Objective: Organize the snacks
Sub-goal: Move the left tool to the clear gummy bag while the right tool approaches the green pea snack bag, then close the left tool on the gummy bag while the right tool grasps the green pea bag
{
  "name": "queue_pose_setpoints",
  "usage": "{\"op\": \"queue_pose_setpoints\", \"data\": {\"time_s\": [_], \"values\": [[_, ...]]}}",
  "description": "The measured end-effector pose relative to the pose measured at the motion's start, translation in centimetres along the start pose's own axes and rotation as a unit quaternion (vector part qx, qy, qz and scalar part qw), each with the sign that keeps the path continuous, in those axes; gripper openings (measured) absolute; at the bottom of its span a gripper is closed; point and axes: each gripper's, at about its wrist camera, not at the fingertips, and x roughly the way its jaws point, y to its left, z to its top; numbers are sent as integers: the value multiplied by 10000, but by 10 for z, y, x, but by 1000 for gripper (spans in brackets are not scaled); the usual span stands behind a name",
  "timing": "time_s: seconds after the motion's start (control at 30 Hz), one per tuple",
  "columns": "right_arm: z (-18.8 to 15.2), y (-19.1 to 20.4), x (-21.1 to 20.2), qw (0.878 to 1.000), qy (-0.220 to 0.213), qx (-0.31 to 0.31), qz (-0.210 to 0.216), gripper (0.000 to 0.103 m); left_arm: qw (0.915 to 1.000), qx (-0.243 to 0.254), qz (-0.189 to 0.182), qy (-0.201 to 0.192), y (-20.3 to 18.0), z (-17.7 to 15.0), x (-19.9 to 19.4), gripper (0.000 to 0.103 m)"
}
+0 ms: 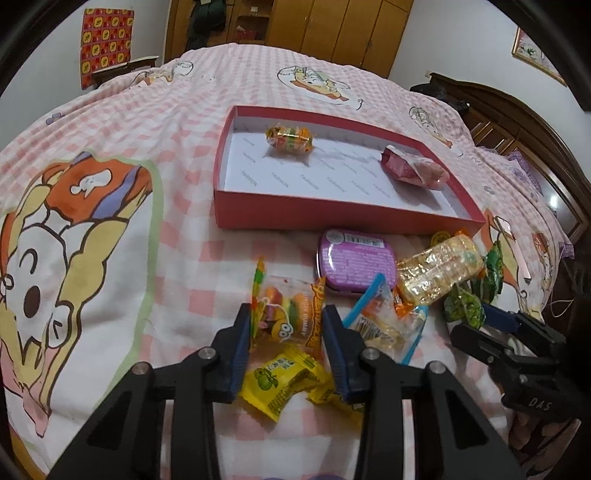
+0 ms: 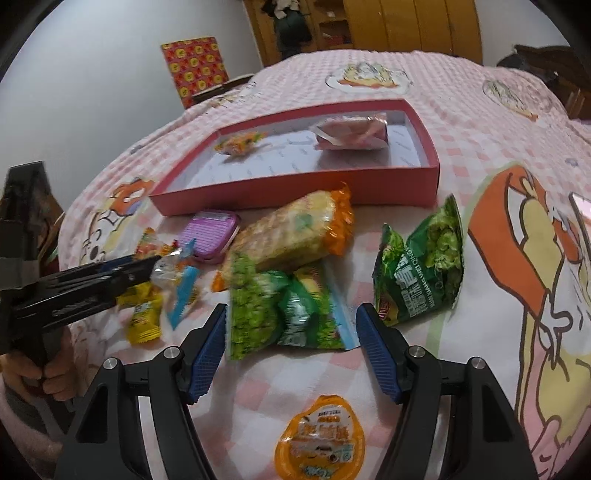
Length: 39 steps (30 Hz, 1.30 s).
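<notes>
A red shallow box (image 1: 332, 216) (image 2: 295, 186) lies on the bed and holds a burger-gummy pack (image 1: 290, 139) and a pink snack pack (image 1: 413, 168). In front of it lies a pile of snacks. My left gripper (image 1: 286, 314) is open, its fingers on either side of a clear burger-gummy bag (image 1: 286, 314), with a yellow candy (image 1: 284, 380) below. My right gripper (image 2: 291, 321) is open around a green snack bag (image 2: 284, 310). A second green bag (image 2: 421, 266), a corn cracker pack (image 2: 295, 230), a purple tin (image 2: 210, 232) and a blue-edged wrapper (image 2: 183, 291) lie nearby.
An orange round jelly cup (image 2: 319, 439) lies between the right gripper's arms. The pink checked bedspread (image 1: 110, 184) has cartoon prints. A dark wooden headboard (image 1: 517, 122) is at the right, wooden wardrobes (image 1: 332, 26) at the back.
</notes>
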Motion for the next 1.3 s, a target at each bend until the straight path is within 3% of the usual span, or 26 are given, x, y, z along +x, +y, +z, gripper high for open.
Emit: {"op": "queue_pose_setpoints", "data": {"time_s": [0.3,0.37,0.4,0.57,0.77,0.83,1.3], "values": [[-1,-3,8,10000,78,-34,15,71,9999,-3,112,97,-1,0,9,47],[-1,-2,7,10000,74,-39,17,71,9999,23,152,72,-2,0,9,44],[-1,-2,7,9999,85,-64,-14,71,9999,5,158,55,-2,0,8,36],[-1,0,10,9999,108,-46,-68,70,9999,44,117,3,-3,0,3,34],[-2,-2,8,10000,72,22,-44,61,10000,-94,29,-1,0,1,-1,33],[-2,-2,6,10000,28,16,-5,51,9999,-145,-15,-44,1,2,-5,33],[-8,9,-19,9997,-41,-121,195,45,9990,-149,-259,-345,-6,10,-35,33]]}}
